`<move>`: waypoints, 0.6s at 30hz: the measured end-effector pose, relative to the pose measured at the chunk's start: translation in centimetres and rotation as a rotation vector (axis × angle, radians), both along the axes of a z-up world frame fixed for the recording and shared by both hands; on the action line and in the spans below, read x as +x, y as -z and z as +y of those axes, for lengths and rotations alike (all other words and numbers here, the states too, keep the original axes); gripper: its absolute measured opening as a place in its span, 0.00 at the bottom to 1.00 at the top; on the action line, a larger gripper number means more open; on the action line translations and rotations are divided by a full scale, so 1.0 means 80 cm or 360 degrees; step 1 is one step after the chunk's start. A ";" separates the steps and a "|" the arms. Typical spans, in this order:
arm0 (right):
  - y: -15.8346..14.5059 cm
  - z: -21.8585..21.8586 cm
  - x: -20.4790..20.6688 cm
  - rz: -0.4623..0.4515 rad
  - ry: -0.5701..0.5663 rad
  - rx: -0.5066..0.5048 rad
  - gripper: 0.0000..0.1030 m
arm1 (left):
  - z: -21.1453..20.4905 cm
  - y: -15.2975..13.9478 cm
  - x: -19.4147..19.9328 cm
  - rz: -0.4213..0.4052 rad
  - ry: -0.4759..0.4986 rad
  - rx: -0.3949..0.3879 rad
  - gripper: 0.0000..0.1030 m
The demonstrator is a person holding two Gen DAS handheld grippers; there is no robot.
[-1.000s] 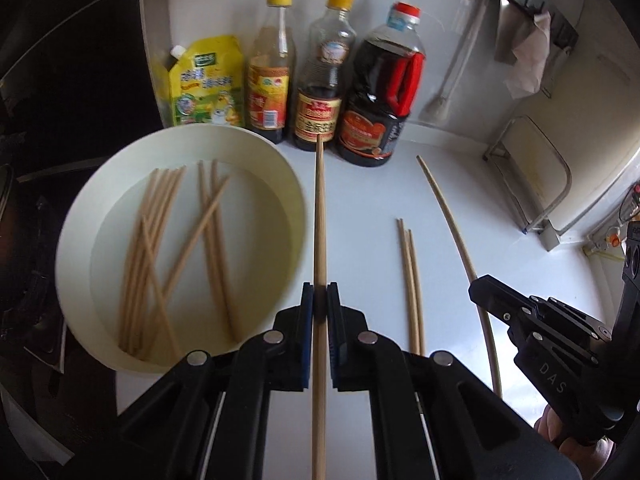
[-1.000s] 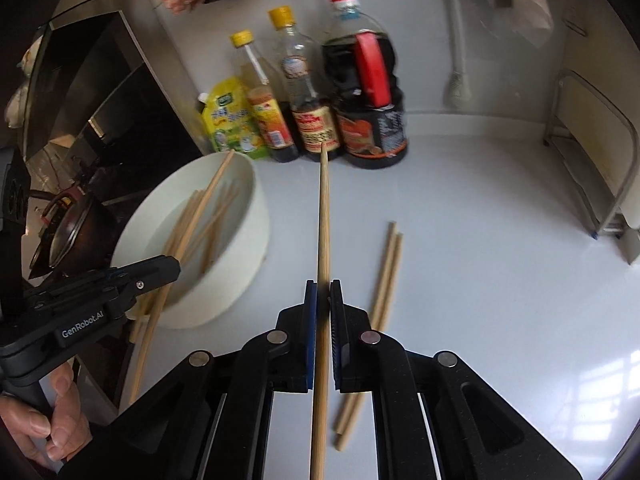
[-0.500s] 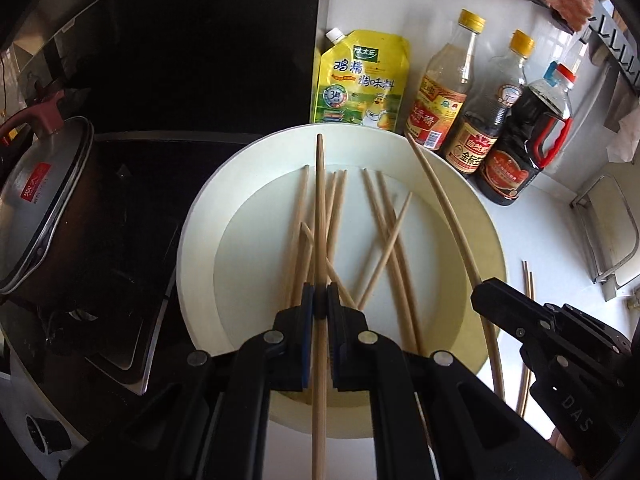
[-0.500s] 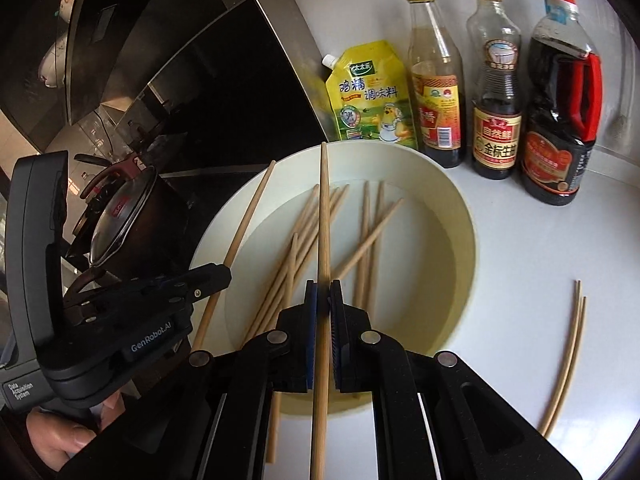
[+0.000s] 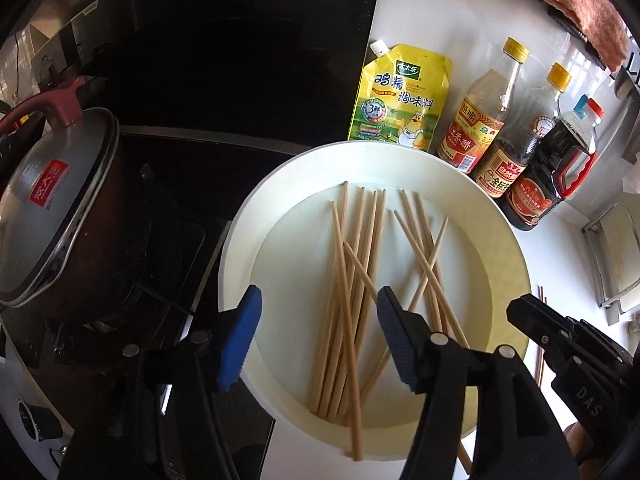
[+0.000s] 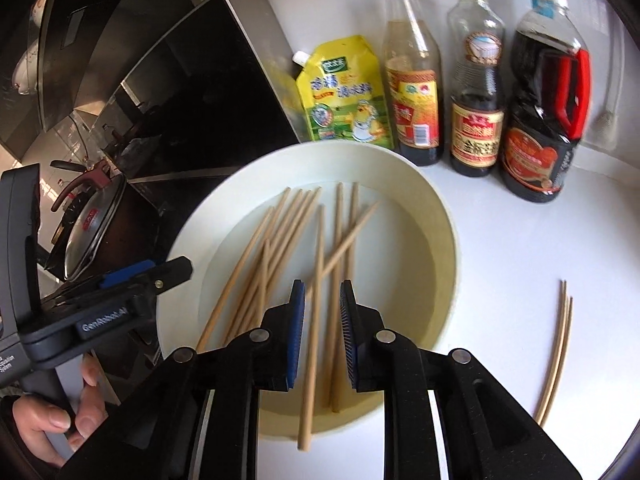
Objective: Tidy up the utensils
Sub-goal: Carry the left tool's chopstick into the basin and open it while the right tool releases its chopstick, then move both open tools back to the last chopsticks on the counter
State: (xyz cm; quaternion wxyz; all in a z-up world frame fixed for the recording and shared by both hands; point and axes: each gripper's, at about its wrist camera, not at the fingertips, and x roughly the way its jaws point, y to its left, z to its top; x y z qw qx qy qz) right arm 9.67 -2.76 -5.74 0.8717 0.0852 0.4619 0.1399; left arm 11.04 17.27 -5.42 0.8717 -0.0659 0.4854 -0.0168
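Observation:
A round cream bowl [image 5: 240,248] [image 6: 448,240] holds several wooden chopsticks [image 5: 352,264] [image 6: 280,240]. My left gripper [image 5: 318,300] is wide open above the bowl, empty; a chopstick [image 5: 347,344] lies between its jaws, its near end over the rim. My right gripper [image 6: 322,292] is partly open above the bowl; a chopstick [image 6: 314,300] lies loose between its jaws, its end sticking out over the near rim. Two more chopsticks [image 6: 558,344] lie on the white counter to the right; they also show in the left wrist view [image 5: 541,344].
A yellow seasoning pouch [image 5: 400,100] [image 6: 344,96] and three sauce bottles [image 5: 484,108] [image 6: 476,92] stand behind the bowl. A lidded pot [image 5: 52,208] sits on the black stove at left. A wire rack [image 5: 616,264] stands at right.
Both grippers carried a chopstick over the bowl and opened; the two chopsticks now lie loose in the bowl, ends over the near rim.

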 end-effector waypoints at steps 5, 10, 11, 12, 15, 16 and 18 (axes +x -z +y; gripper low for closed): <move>0.000 -0.018 -0.019 0.0008 0.0037 -0.0015 0.18 | -0.004 0.002 -0.012 0.0032 0.0028 -0.0008 0.57; -0.008 -0.032 -0.039 -0.0013 0.0060 -0.0028 0.20 | -0.017 -0.005 -0.025 0.0028 0.0070 -0.0015 0.58; -0.010 -0.036 -0.043 -0.0016 0.0065 -0.0031 0.20 | -0.020 -0.007 -0.028 0.0024 0.0076 -0.0017 0.58; -0.011 -0.040 -0.047 -0.0020 0.0070 -0.0033 0.20 | -0.024 -0.010 -0.031 0.0018 0.0083 -0.0021 0.59; -0.016 -0.051 -0.059 -0.0030 0.0090 -0.0038 0.22 | -0.038 -0.017 -0.037 -0.0003 0.0113 -0.0029 0.60; -0.017 -0.055 -0.063 -0.0033 0.0096 -0.0039 0.23 | -0.043 -0.019 -0.040 -0.0010 0.0126 -0.0030 0.60; -0.020 -0.065 -0.072 -0.0039 0.0113 -0.0039 0.23 | -0.055 -0.023 -0.044 -0.0017 0.0150 -0.0031 0.60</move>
